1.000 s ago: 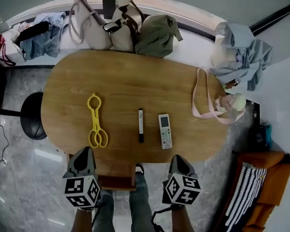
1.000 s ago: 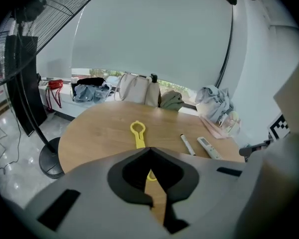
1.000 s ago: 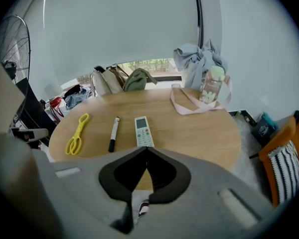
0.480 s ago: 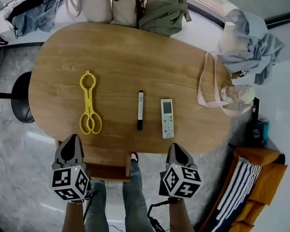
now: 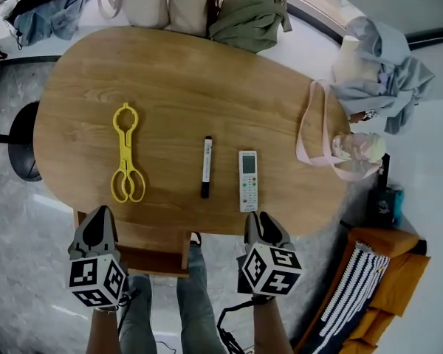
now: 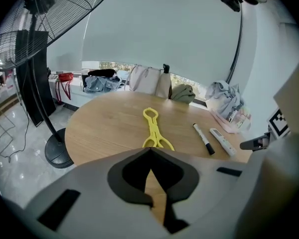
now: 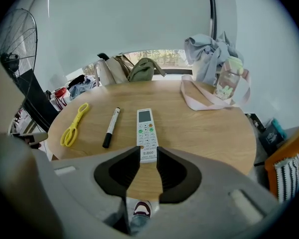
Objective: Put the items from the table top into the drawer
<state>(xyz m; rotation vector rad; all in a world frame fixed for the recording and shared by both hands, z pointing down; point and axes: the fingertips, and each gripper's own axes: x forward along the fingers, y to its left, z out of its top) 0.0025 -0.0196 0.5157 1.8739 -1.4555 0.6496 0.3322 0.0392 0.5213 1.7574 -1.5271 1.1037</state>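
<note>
Three items lie on the oval wooden table (image 5: 170, 87): yellow tongs (image 5: 124, 153) at the left, a black and white marker (image 5: 206, 167) in the middle, and a white remote (image 5: 248, 181) to its right. Both grippers hover just off the table's near edge. My left gripper (image 5: 100, 212) is shut with nothing in it, and the tongs (image 6: 153, 131) lie ahead of it. My right gripper (image 7: 148, 154) is opening, with a narrow gap and nothing between the pads. The remote (image 7: 146, 131) lies just beyond its tips, with the marker (image 7: 111, 127) to the left.
Several bags (image 5: 207, 6) line the far edge. A pink tote (image 5: 317, 142) with a bottle (image 5: 358, 147) sits at the right end, clothes (image 5: 380, 65) behind it. A wooden boxy part (image 5: 155, 251) shows under the near edge. A fan base (image 5: 18, 142) stands at the left.
Both grippers have sunk and come closer to the table's near edge. The head view has shifted. The tongs, marker and remote have not moved on the table.
</note>
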